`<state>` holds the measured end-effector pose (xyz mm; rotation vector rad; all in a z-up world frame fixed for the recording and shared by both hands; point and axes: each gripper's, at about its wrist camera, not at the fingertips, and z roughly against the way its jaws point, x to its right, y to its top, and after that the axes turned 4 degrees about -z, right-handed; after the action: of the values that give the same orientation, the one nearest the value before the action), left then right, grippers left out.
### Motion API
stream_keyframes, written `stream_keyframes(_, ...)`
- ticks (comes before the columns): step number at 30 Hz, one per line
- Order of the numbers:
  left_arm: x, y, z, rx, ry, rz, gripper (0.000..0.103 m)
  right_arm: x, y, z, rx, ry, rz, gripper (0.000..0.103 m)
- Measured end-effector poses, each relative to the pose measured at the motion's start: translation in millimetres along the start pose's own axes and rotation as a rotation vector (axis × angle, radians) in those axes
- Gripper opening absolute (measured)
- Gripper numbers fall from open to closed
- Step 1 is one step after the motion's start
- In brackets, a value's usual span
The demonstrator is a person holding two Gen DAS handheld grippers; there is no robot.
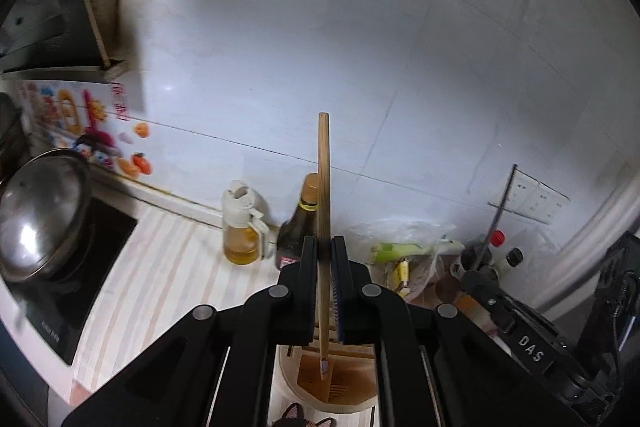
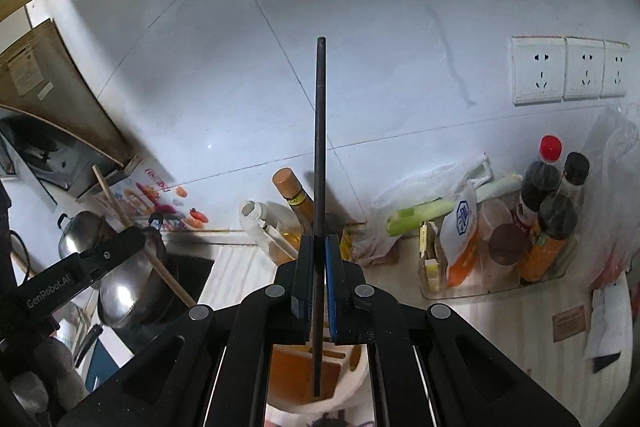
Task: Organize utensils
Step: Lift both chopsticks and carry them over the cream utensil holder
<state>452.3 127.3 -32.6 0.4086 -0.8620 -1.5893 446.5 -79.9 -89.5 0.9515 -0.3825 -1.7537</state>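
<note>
The left tongs (image 1: 324, 247) are squeezing a wooden chopstick (image 1: 323, 163). The chopstick is standing almost straight up, and its low end is hanging over the utensil holder (image 1: 296, 383), above an orange slot. The right tongs (image 2: 320, 247) are squeezing a dark chopstick (image 2: 320, 131). It is standing straight up too, and its low end is pointing down into the same holder (image 2: 352, 383). The holder is sitting on the striped surface (image 1: 160, 287), close under both tongs. Behind the holder, by the white wall, an oil jug (image 1: 242, 227) and a dark sauce bottle (image 1: 296, 227) are standing side by side. To the left of the holder, a shiny pot lid (image 1: 40, 223) is sitting on a black stove. To the right of the holder, a plastic bag with a green leek (image 2: 424, 211) and some bottles (image 2: 548, 219) are resting.
</note>
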Motion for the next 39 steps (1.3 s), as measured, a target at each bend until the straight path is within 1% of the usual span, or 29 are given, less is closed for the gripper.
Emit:
stream_keyframes(4, -4.8, -2.3, -10.7, -0.026, -0.055, -0.023, 0.004, -1.2, -9.5, -9.9, 0.003, -0.008, -0.006, 0.006)
stream_keyframes(9, -10.1, -9.7, -22.9, -0.057, -0.089, -0.036, 0.004, -3.1, -21.0, -20.4, 0.018, -0.022, 0.004, 0.006)
stream_keyframes(16, -14.1, -16.1, -42.9, -0.075, -0.109, -0.053, 0.004, -7.8, -31.3, -29.6, 0.054, -0.036, 0.053, 0.006)
stream_keyframes(22, -17.8, -23.9, -57.7, -0.103, -0.138, -0.046, 0.004, -3.5, -38.8, -28.6, 0.092, -0.042, 0.066, 0.006)
stream_keyframes(27, -19.0, -33.3, -59.5, -0.136, -0.153, -0.056, 0.004, -1.4, -50.0, -20.8, 0.084, -0.030, 0.076, 0.006)
stream_keyframes(30, -17.1, -39.3, -58.6, -0.156, -0.163, -0.064, 0.004, -4.7, -55.7, -17.1, 0.056, -0.021, 0.097, 0.006)
stream_keyframes(32, -15.7, -41.4, -57.5, -0.160, -0.167, -0.068, 0.004, -6.3, -59.1, -17.0, 0.031, -0.012, 0.103, 0.006)
stream_keyframes(36, -16.2, -44.2, -56.2, -0.166, -0.172, -0.065, 0.004, -10.3, -65.5, -17.8, 0.012, -0.009, 0.129, 0.006)
stream_keyframes(39, -17.1, -44.6, -54.2, -0.157, -0.168, -0.061, 0.004, -9.4, -66.0, -15.7, 0.023, -0.011, 0.125, 0.006)
